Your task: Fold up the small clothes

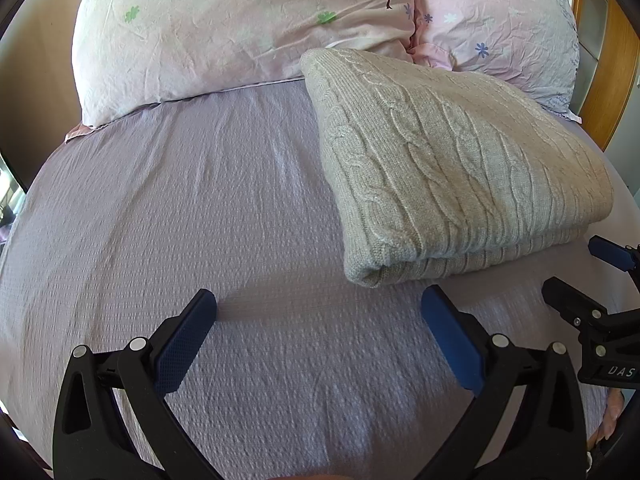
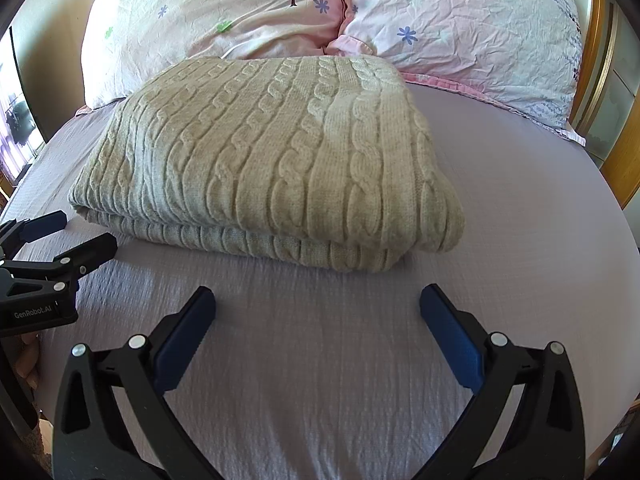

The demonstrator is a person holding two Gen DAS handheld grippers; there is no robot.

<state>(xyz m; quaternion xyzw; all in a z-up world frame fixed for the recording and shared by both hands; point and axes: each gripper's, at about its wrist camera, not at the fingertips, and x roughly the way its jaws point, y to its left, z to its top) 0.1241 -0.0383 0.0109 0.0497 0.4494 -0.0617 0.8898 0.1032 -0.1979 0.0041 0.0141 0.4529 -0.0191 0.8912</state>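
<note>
A beige cable-knit sweater (image 1: 460,168) lies folded into a thick rectangle on the lilac bed sheet (image 1: 200,220), its far edge against the pillows. In the right wrist view the sweater (image 2: 272,160) fills the middle. My left gripper (image 1: 320,308) is open and empty, hovering over bare sheet in front of and left of the sweater. My right gripper (image 2: 318,304) is open and empty, just in front of the sweater's near folded edge. Each gripper shows at the other view's edge: the right one (image 1: 576,276) and the left one (image 2: 84,232).
Two pale pink floral pillows (image 1: 240,32) (image 1: 500,20) lie at the head of the bed. A wooden headboard (image 2: 620,128) stands at the right. A window (image 2: 16,120) shows at the far left. The sheet (image 2: 520,200) stretches to the sweater's right.
</note>
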